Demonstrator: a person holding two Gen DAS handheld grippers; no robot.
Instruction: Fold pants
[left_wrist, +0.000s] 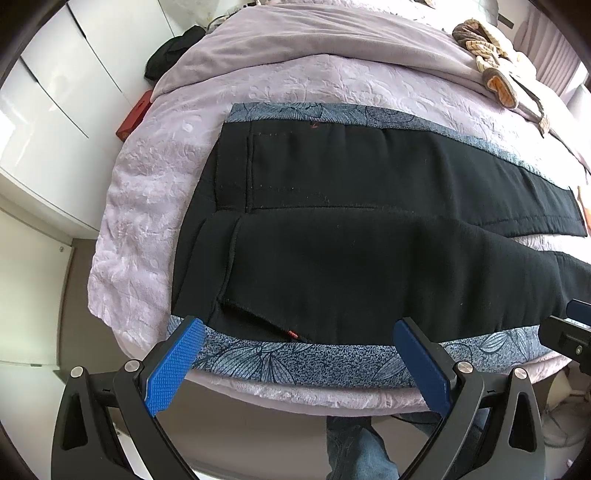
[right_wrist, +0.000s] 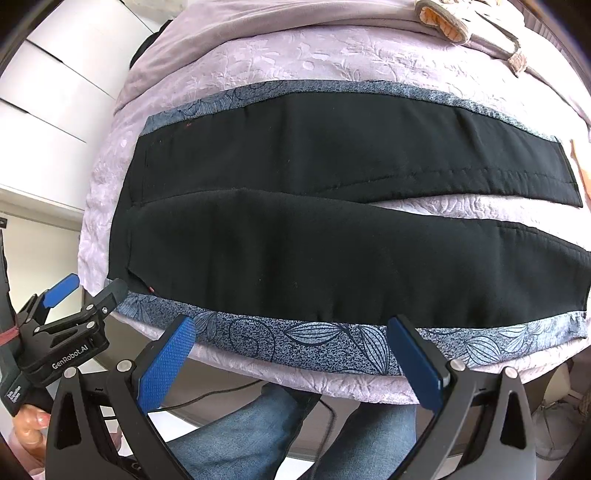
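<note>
Two legs of the black pants (left_wrist: 332, 229) lie flat on our bed (left_wrist: 155, 177), long axis left-right across both views, waistband nearer our left gripper (left_wrist: 299, 363), right gripper (right_wrist: 291, 360) mid-leg, both wide open, empty, just short of the near edge.

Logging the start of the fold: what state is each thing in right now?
Black pants: spread flat, legs apart, unfolded.
Patterned cloth: flat under the pants.
Left gripper: open, empty, at the waist end.
Right gripper: open, empty, at the near edge.
</note>
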